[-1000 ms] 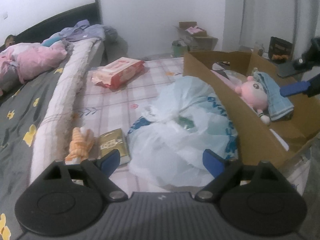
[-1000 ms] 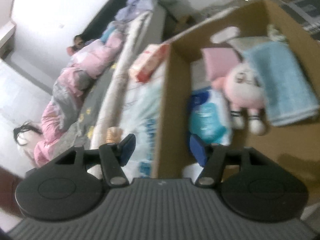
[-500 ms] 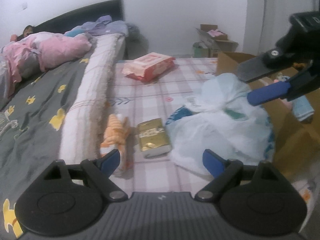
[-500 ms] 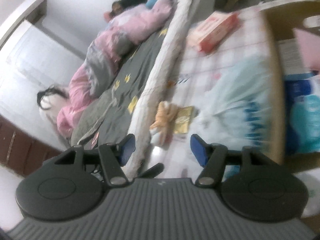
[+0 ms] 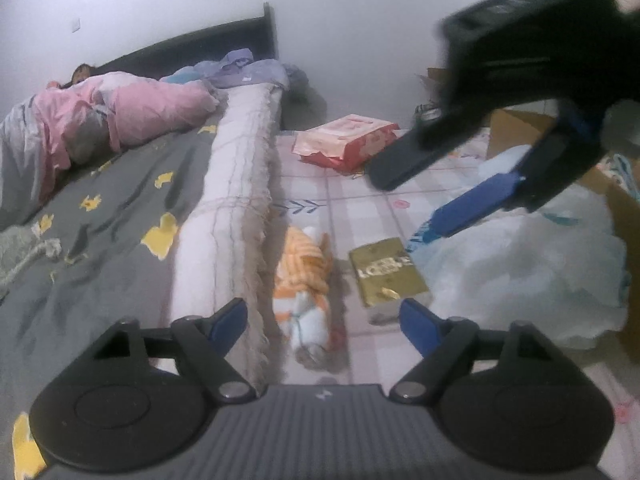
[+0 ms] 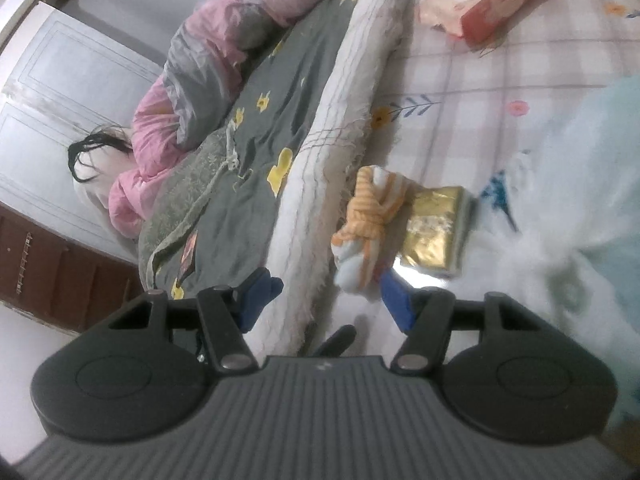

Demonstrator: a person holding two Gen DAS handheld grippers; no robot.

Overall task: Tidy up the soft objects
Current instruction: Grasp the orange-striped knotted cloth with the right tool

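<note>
Count on the bed: one orange striped soft toy (image 5: 304,280), one gold packet (image 5: 386,272), one red tissue pack (image 5: 346,146), one white plastic bag (image 5: 520,268), one cardboard box (image 5: 516,128), one pink quilt (image 5: 120,116).

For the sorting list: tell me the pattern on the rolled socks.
Orange and white stripes on the socks, with plain white ends; clearest in the right wrist view.

Box (image 5: 624,216) cut off at right edge, half hidden behind blurred right tool (image 5: 420,196). Bag (image 6: 580,200) smeared, cropped at right edge.
</note>
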